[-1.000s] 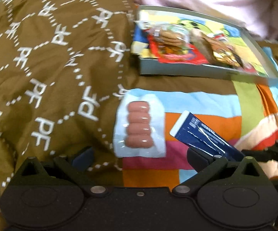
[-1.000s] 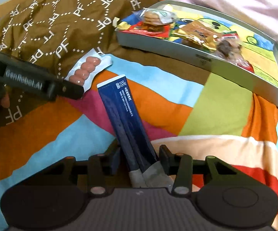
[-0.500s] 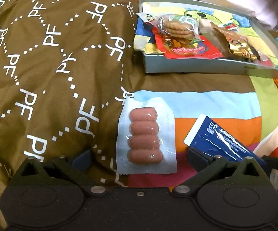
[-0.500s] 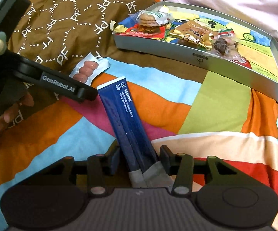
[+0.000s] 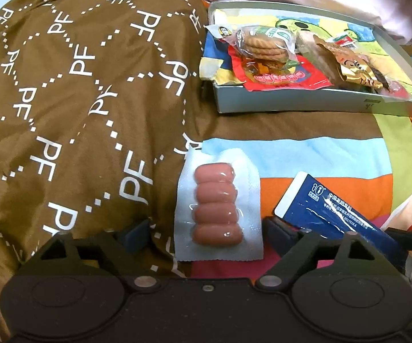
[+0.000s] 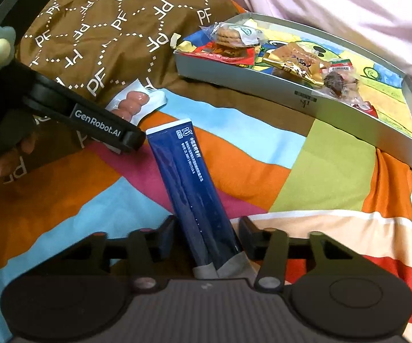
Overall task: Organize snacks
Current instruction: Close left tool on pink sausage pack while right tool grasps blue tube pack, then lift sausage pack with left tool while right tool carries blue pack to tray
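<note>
Striped bedspread [image 5: 305, 157], sausage pack [image 5: 218, 205] between closing left gripper [image 5: 206, 231] jaws, untouched

**Left jaws narrow round the sausages**

We see the left gripper [image 5: 206, 234] has crept fwd over the last sec: the clear vacuum-sealed pack of four pink sausages [image 5: 216, 205], earlier lying ahead of its fingers, now sits between them. Its jaws have just been closing from their widest; pads not yet touching the pack. In the right wrist view, that gripper's black finger [image 6: 106, 131] has slid further in from the left & now covers more of the pack, tip just beside the dark blue foil sachet's [image 6: 188, 188] white top edge.
</note>
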The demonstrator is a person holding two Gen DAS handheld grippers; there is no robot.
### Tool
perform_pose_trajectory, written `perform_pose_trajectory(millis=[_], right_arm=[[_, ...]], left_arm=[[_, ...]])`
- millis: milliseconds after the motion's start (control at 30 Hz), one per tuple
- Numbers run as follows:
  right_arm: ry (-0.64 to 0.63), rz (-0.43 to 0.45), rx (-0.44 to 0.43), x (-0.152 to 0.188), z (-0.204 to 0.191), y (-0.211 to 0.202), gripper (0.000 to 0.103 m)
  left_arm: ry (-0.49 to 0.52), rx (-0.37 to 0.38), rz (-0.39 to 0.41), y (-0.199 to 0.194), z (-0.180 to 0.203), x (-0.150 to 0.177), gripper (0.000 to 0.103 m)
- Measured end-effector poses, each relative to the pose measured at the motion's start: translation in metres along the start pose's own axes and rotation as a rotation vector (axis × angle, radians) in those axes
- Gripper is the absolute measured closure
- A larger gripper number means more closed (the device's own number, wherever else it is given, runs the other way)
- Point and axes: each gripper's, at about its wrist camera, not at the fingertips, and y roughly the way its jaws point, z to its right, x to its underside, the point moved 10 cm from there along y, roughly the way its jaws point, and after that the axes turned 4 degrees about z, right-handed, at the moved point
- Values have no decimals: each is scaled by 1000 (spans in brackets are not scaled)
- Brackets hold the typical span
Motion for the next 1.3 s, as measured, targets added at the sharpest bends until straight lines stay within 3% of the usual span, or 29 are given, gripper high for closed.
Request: perform_pose_trajectory(millis=[100,200,267,333,400,500,767,933,1067,1133,1233,1300], right_arm=[[2,-15,11,1,0,0,57],[3,-45,36,2,3,-2,59],[6,-70,64,4,8,-5,60],[13,-84,86,6,15,-8,60],[30,-89,101,10,22,-8,60],[71,-88,96,11,31,-7,59],[82,-50,82,8,29,-3,53],[99,-3,46,3,28,-1,32],[116,-24,46,7,27,2,35],[115,-24,58,6,27,1,53],[121,-20,76,8,28,0,56],[120,-17,88,9,28,0,57]], left_arm=[[-6,2,4,-3,1,1,30],[13,11,14,-8,6,3,34],[10,74,16,-12,15,5,46],[-29,169,-11,-14,25,9,49],[-3,178,4,-15,30,8,46],[24,146,7,-12,29,9,33],[-82,135,-14,-1,11,3,18],[-47,136,-4,4,18,1,8],[9,120,10,7,25,4,10],[8,132,17,6,27,3,20],[5,143,28,3,27,2,33],[15,139,36,2,27,2,36]])
